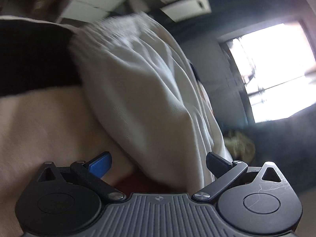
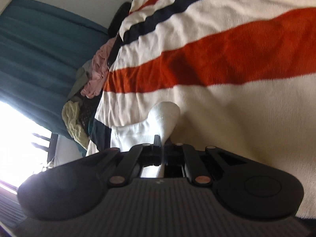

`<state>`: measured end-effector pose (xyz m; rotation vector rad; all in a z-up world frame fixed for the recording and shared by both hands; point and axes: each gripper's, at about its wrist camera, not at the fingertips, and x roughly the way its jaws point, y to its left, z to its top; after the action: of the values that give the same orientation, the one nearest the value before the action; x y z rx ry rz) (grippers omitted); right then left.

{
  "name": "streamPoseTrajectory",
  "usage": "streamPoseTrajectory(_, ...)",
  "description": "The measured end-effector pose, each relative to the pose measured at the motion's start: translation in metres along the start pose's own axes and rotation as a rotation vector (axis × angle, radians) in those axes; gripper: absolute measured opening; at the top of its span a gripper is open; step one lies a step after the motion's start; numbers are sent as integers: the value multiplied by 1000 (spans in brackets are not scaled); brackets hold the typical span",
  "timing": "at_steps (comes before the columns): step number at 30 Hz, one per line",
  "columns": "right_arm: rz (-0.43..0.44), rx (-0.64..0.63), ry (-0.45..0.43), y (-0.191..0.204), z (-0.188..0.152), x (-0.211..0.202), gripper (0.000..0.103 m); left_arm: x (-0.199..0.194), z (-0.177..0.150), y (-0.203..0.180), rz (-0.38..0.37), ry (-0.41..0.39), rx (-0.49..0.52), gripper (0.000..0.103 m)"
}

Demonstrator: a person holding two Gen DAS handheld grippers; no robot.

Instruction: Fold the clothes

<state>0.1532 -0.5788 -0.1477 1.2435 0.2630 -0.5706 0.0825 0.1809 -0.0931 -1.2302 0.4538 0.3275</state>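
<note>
We see left gripper (image 1: 159,163) spread wide, white garment (image 1: 142,90) between fingers, ungripped; right gripper (image 2: 161,143) pinching white sock (image 2: 158,118) over striped blanket (image 2: 227,59).

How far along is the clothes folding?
Nothing I can see looks neatly folded yet. In hand: the right gripper is shut on a white garment, and the open left gripper faces loose white cloth. Left to do: the heap of clothes at the edge of the striped blanket.
</note>
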Motion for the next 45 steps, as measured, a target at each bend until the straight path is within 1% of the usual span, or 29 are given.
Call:
streamPoseTrajectory(1,-3,-6,-16,1,1,-2,5,1,8,4,5,-25,-36,98)
streamPoseTrajectory(2,-7,-14,-33,2,3,-4,5,3,15,7,19,-36,-57,93)
streamPoseTrajectory(3,-7,-17,-50,3,4,-6,5,5,22,8,37,-43,-73,81)
streamPoseTrajectory(5,-12,-33,-79,5,8,-11,5,10,34,12,69,-45,-98,58)
streamPoseTrajectory(6,-16,-46,-92,6,9,-13,5,11,38,14,74,-38,-100,49)
streamPoseTrajectory(7,-23,-60,-103,8,11,-15,5,13,41,16,75,-32,-101,43)
streamPoseTrajectory(9,-30,-78,-114,10,13,-20,5,9,48,17,55,-28,-90,15)
streamPoseTrajectory(11,-22,-120,-120,15,14,-24,5,-3,58,11,19,-32,-68,9)
streamPoseTrajectory(12,-16,-156,-129,20,15,-27,5,-11,65,9,11,-36,-56,9)
streamPoseTrajectory(14,-1,-217,-152,28,15,-36,5,-31,79,5,2,-46,-31,9)
streamPoseTrajectory(16,-6,-247,-180,33,14,-49,5,-50,93,2,-7,-55,-5,9)
streamPoseTrajectory(19,-66,-263,-215,33,12,-68,5,-79,115,-4,-21,-70,32,8)
streamPoseTrajectory(21,-143,-271,-213,29,11,-77,5,-87,117,-3,24,-47,79,8)
streamPoseTrajectory(23,-240,-299,-195,24,12,-79,5,-90,117,7,103,-20,128,8)
streamPoseTrajectory(25,-320,-293,-133,14,13,-74,6,-88,117,18,185,12,161,7)
streamPoseTrajectory(26,-354,-280,-99,8,14,-72,6,-87,115,22,204,22,164,8)
streamPoseTrajectory(28,-384,-237,-61,-2,16,-73,12,-87,112,28,222,31,175,10)
streamPoseTrajectory(29,-378,-220,-63,-3,17,-77,12,-89,111,27,227,33,190,13)
streamPoseTrajectory(30,-373,-222,-69,-2,17,-81,13,-91,111,27,232,35,204,18)
streamPoseTrajectory(32,-390,-261,-96,5,14,-88,22,-93,109,20,270,29,260,24)
streamPoseTrajectory(33,-407,-288,-121,10,12,-93,28,-93,108,16,294,20,292,31)
streamPoseTrajectory(34,-414,-311,-144,14,10,-97,41,-97,108,12,311,-9,320,35)
streamPoseTrajectory(35,-398,-328,-161,18,9,-101,51,-103,107,8,324,-45,347,48)
streamPoseTrajectory(36,-365,-346,-171,22,7,-105,73,-110,107,4,336,-81,373,61)
streamPoseTrajectory(37,-334,-370,-184,27,5,-109,77,-115,104,-2,330,-107,408,66)
streamPoseTrajectory(38,-306,-411,-203,35,2,-115,76,-121,101,-8,317,-129,446,74)
streamPoseTrajectory(39,-278,-465,-224,45,-4,-121,76,-126,97,-15,304,-151,484,79)
streamPoseTrajectory(43,-133,-679,-249,83,-39,-141,76,-135,83,-41,228,-194,591,86)
streamPoseTrajectory(45,-58,-737,-232,97,-60,-151,76,-129,70,-58,184,-194,627,92)
